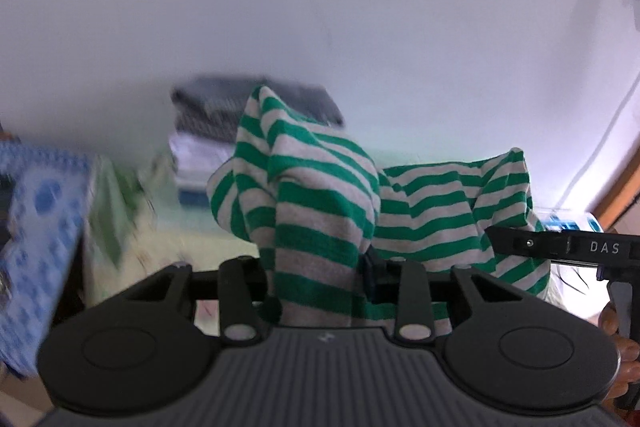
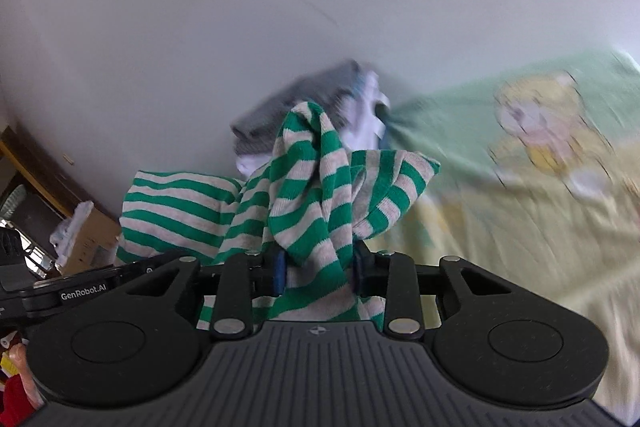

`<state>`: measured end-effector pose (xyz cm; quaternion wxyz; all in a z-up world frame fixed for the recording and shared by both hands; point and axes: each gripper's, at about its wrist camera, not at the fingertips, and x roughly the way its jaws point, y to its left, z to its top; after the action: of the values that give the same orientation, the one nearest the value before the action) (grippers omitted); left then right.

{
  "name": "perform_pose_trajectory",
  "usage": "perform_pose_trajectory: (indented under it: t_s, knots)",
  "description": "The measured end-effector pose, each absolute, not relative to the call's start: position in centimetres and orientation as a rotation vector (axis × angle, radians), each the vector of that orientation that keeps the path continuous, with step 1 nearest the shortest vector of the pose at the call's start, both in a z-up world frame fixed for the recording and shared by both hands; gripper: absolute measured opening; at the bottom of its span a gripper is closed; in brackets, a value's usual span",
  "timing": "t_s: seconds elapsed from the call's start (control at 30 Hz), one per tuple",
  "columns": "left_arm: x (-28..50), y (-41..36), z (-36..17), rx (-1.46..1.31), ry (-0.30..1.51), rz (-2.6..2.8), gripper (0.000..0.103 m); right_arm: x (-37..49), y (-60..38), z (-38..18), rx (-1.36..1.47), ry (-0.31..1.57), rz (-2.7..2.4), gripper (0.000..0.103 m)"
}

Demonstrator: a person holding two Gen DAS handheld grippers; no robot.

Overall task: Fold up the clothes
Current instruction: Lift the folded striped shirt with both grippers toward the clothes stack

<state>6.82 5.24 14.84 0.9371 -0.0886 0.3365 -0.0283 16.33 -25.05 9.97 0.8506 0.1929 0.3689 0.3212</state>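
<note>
While pinched in both claws, striped garment above bedsheet.

One green-and-grey striped garment hangs bunched in the near middle, and two black grippers share it: the left gripper and the right gripper, each with two fingers. Far behind, against the one white wall, stands a single stack of folded clothes; its layers are too blurred to count. One pale green-and-yellow bedsheet spreads to the right, bearing one cartoon figure.
</note>
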Motion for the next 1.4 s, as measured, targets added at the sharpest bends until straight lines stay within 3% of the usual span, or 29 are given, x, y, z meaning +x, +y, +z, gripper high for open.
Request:
perform_pose_trajectory:
  t_s: [0.47,0.93,1.03,1.17,1.27,1.33,1.4]
  knots:
    - [21.1,13.5,21.0,-0.089,0.580,-0.022,0.035,28.6,-14.5,16.9,0.445,0.689,0.648,0.033]
    - [34.2,17.8,14.3,-0.126,0.636,-0.035,0.036,39.2,-8.6,12.0,0.480,0.694,0.528,0.033]
    - [35.6,18.1,12.5,-0.114,0.655,-0.035,0.040,40.1,-8.3,10.2,0.469,0.710,0.508,0.033]
    - [36.8,18.3,10.4,-0.055,0.665,-0.017,0.060,40.6,-7.7,8.3,0.416,0.704,0.471,0.034]
    - [37.2,18.2,8.8,0.001,0.660,-0.002,0.068,40.6,-6.6,7.0,0.338,0.696,0.454,0.045]
    - [36.8,18.5,8.9,-0.010,0.636,0.000,0.070,40.2,-6.2,6.5,0.296,0.670,0.444,0.058]
    - [36.4,18.7,9.4,-0.022,0.613,0.001,0.070,39.9,-6.5,6.5,0.295,0.642,0.439,0.061]
